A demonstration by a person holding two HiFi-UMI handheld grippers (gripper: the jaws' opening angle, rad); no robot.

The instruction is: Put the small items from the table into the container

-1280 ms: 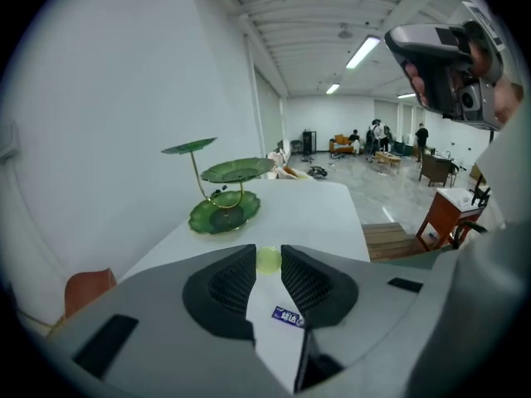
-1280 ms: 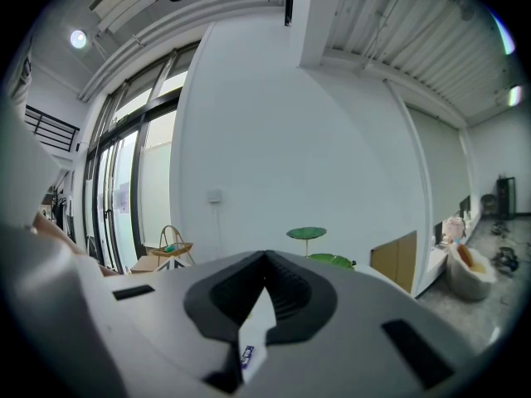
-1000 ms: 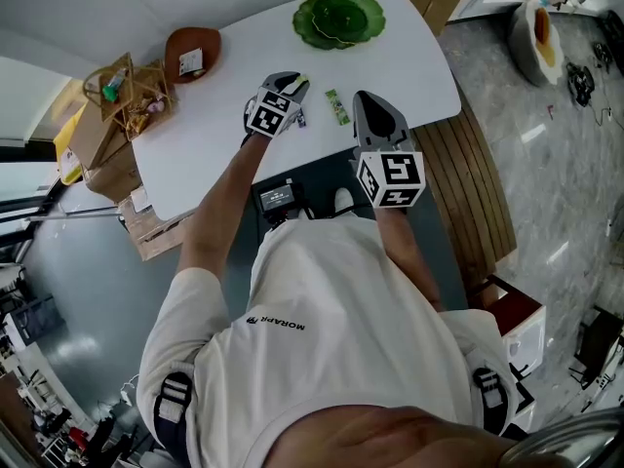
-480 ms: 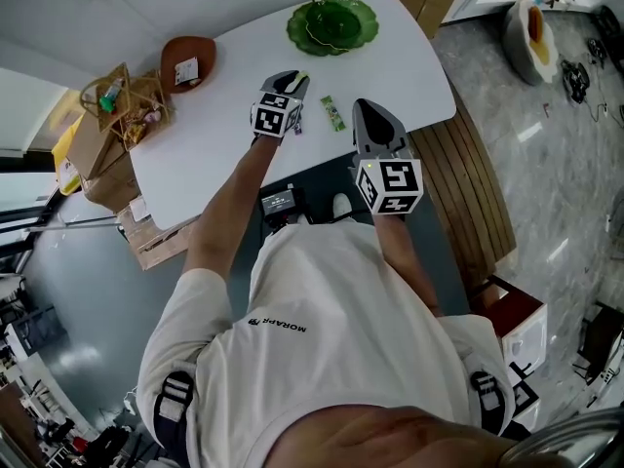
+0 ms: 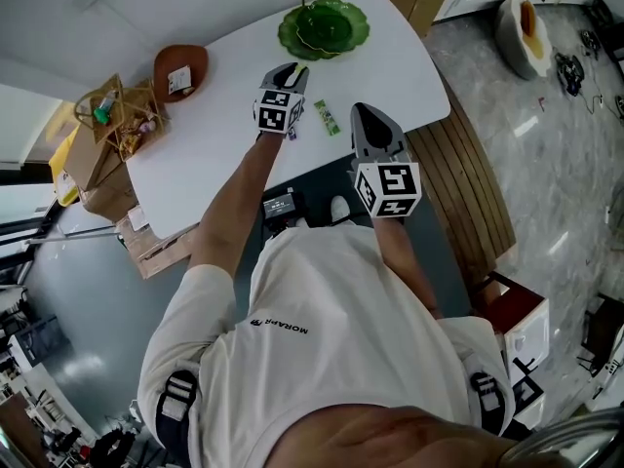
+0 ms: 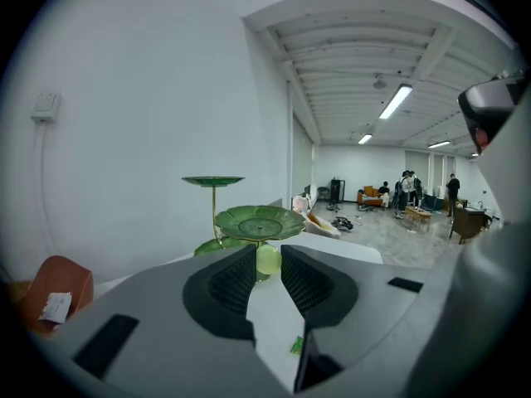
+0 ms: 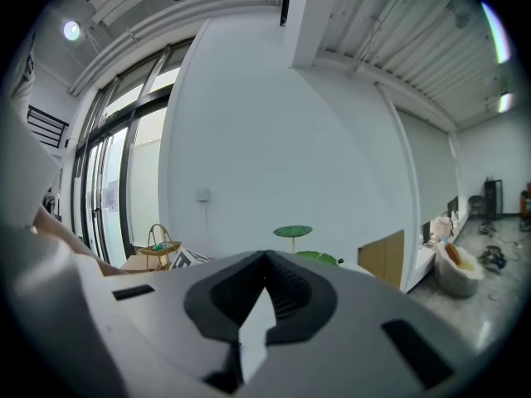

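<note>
In the head view the left tool (image 5: 291,72) reaches over the white desk (image 5: 205,154) toward the green tiered dish (image 5: 324,29). The brown bowl (image 5: 180,69), probably the container, sits well off to its left with a white slip inside. A green packet (image 5: 326,118) lies on the desk between the two tools, near the right tool (image 5: 361,115). In the left gripper view the jaws stand partly apart, pinching a pale green ball (image 6: 268,260) at their very tips. A grip that shallow on a round thing could let it squirt out on a quick swing and roll off the desk. In the right gripper view the jaw tips meet with nothing between them. A careless sweep could knock the packet over the edge.
</note>
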